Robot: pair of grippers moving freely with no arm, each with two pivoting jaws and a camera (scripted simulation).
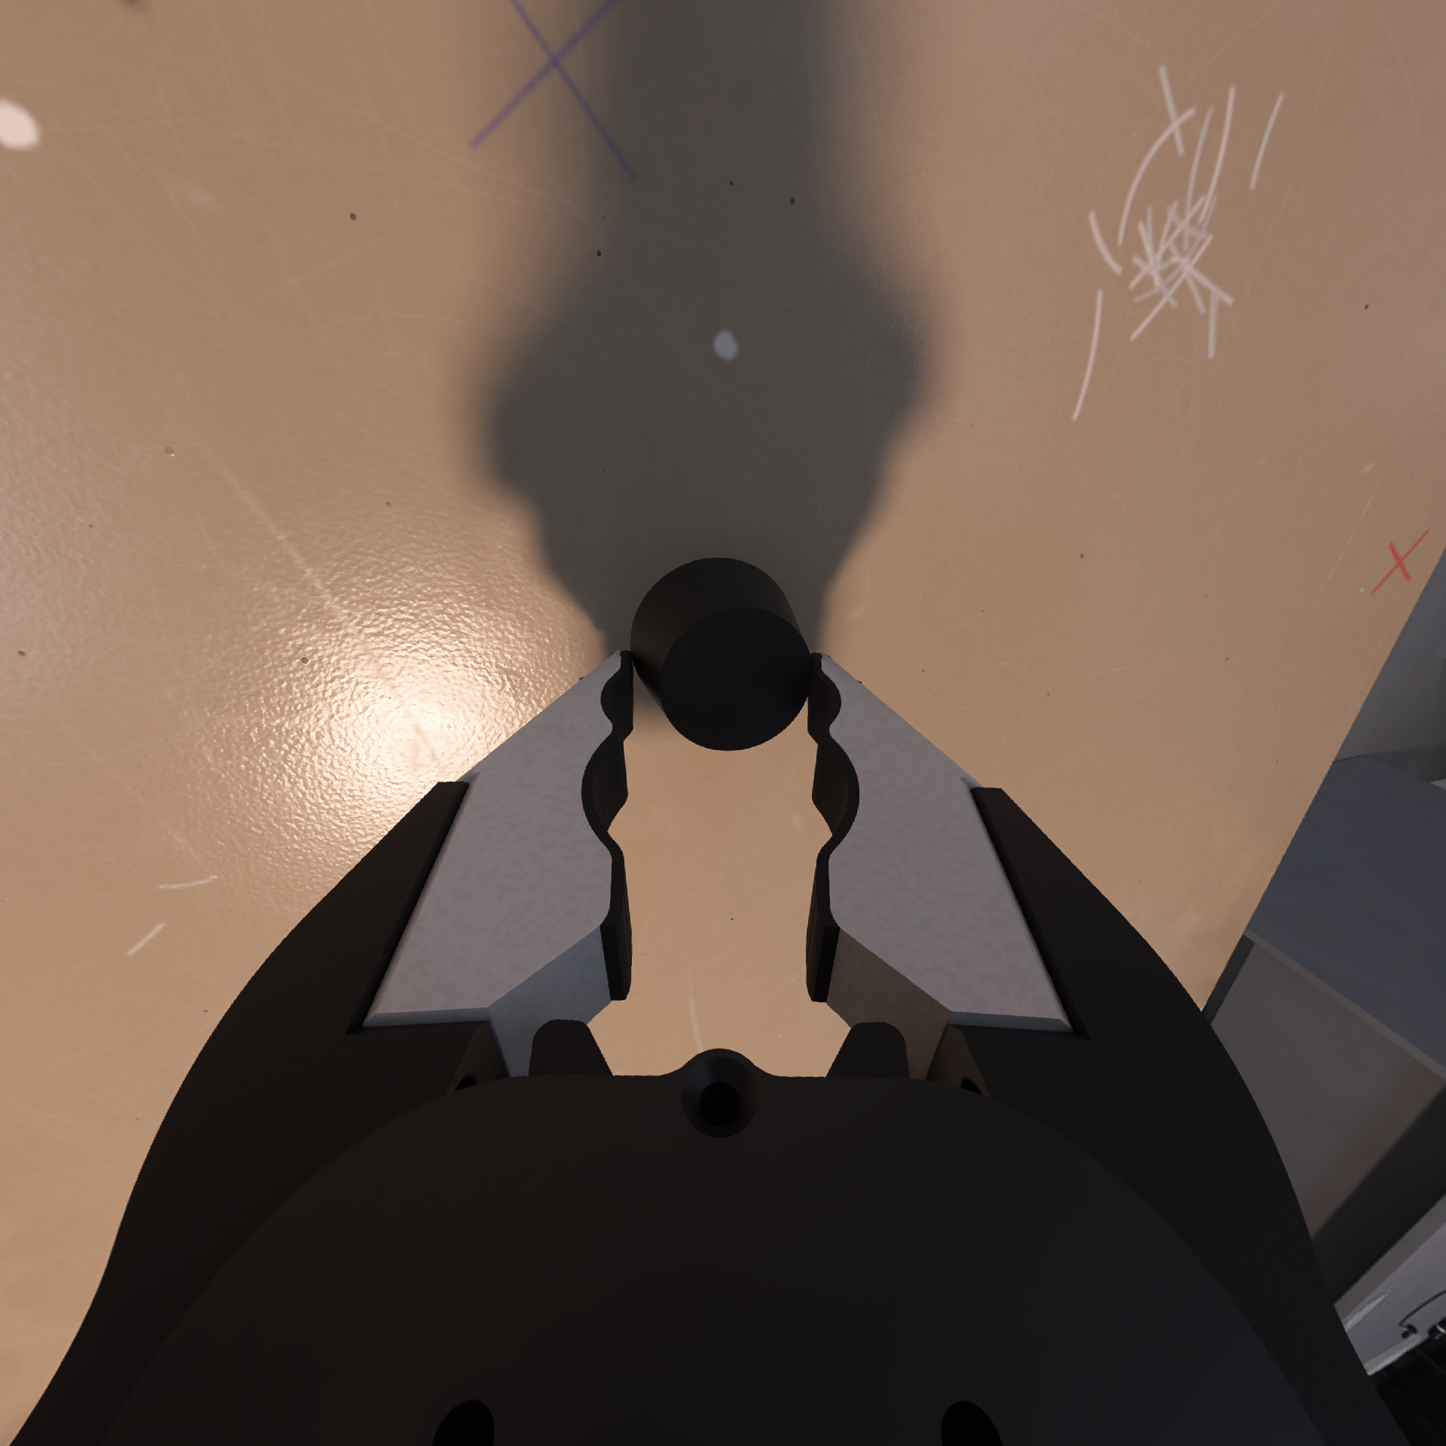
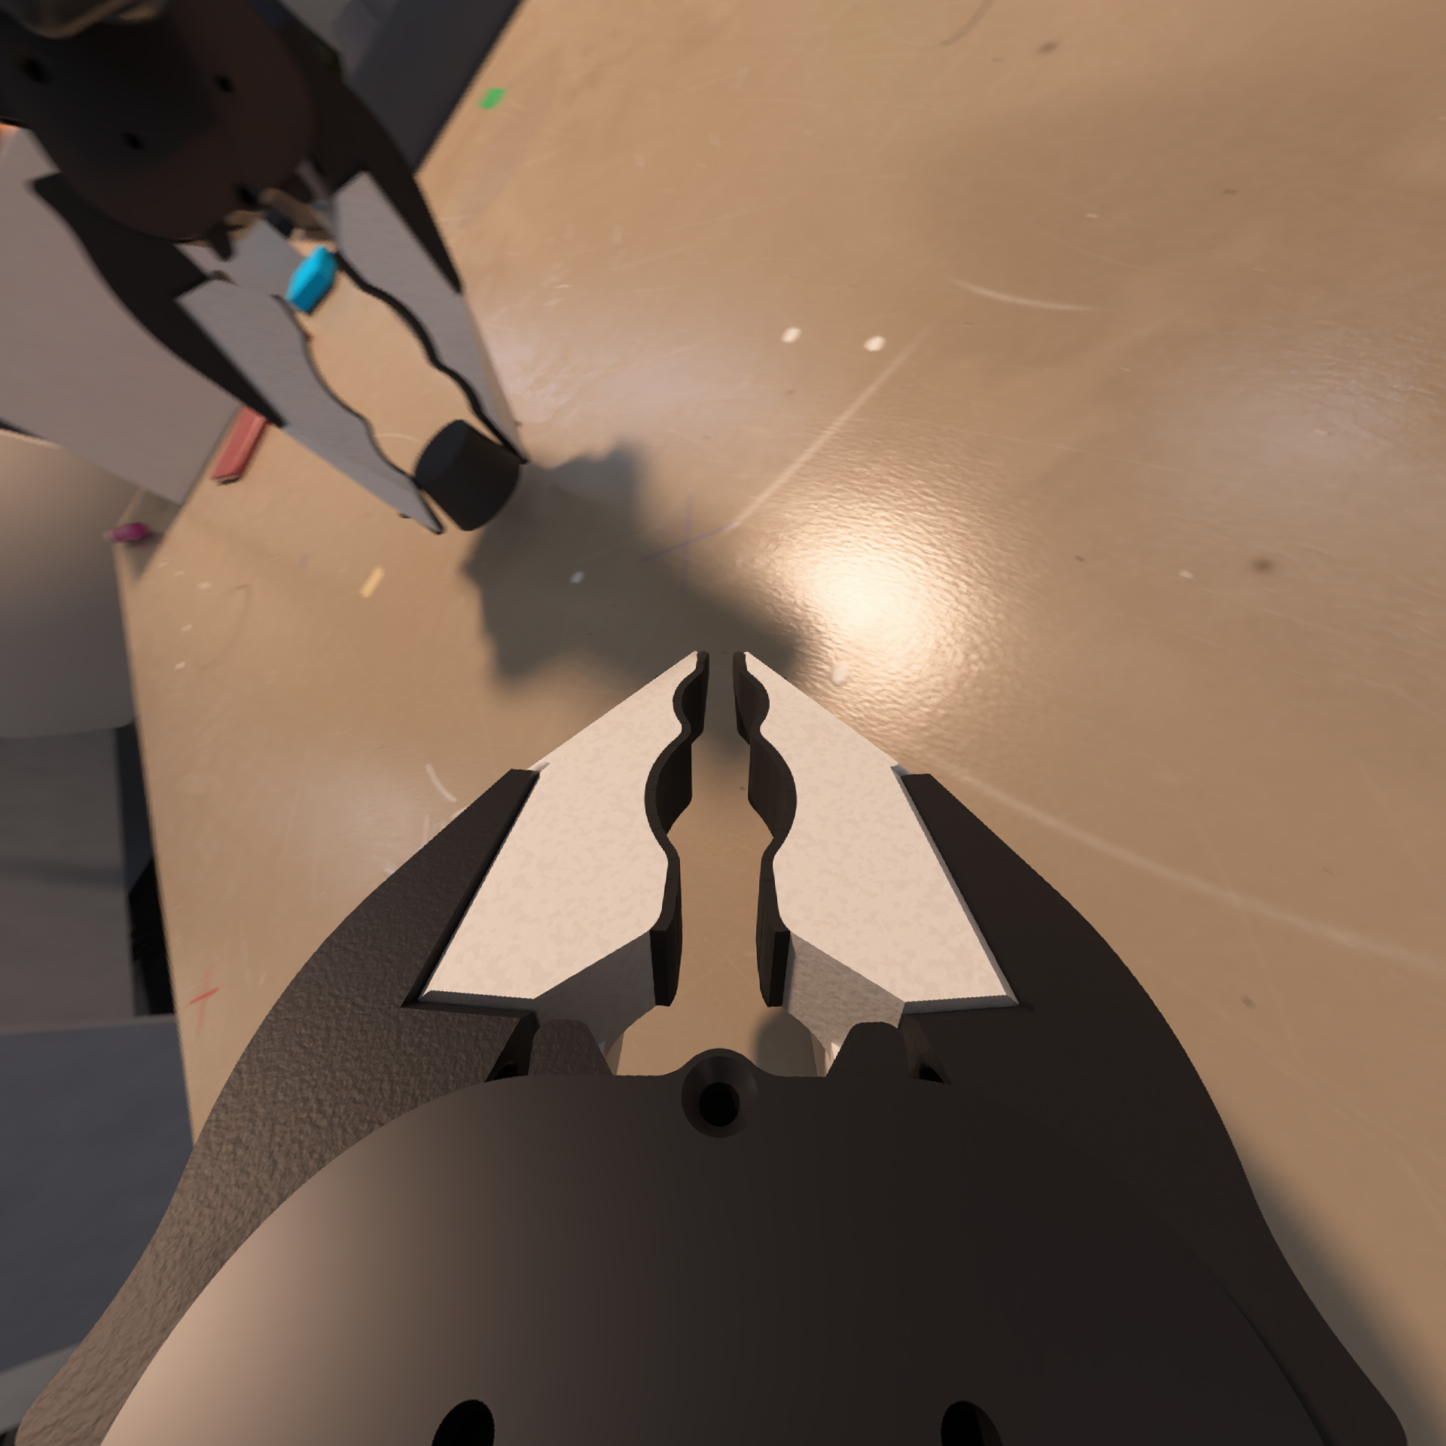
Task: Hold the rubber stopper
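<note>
1. The left gripper (image 1: 720, 665) clamps the black rubber stopper (image 1: 724, 665) between its fingertips above the tan tabletop (image 1: 274, 469), one flat round face of the stopper turned toward the camera.
2. From the right wrist view, the stopper (image 2: 468, 483) sits at the very tips of the left gripper (image 2: 473, 489), raised clear of the tabletop (image 2: 1017, 391); the dark shadow (image 2: 595, 563) just beside the stopper falls on the surface below.
3. The right gripper (image 2: 721, 665) hangs empty, well apart from the stopper, its jaws drawn to a narrow slit with only a sliver of surface showing between the tips.
4. No container can be made out in either view; the only grey shape near the stopper is a slanted panel (image 1: 1377, 900), cut off by the right edge of the left wrist view, its form unclear.
5. Beyond the stopper in the right wrist view lie small items: a blue block (image 2: 311, 278), partly behind the left gripper's fingers; a red strip (image 2: 239, 446); a pink scrap (image 2: 129, 534); and a green patch (image 2: 492, 98). All are too small to identify.
6. White scratches (image 1: 1174, 258) mark the tabletop far to the right of the stopper, and a purple cross (image 1: 552, 70) beyond it is half lost in shadow.
7. The far side of the stopper is hidden in the left wrist view.
</note>
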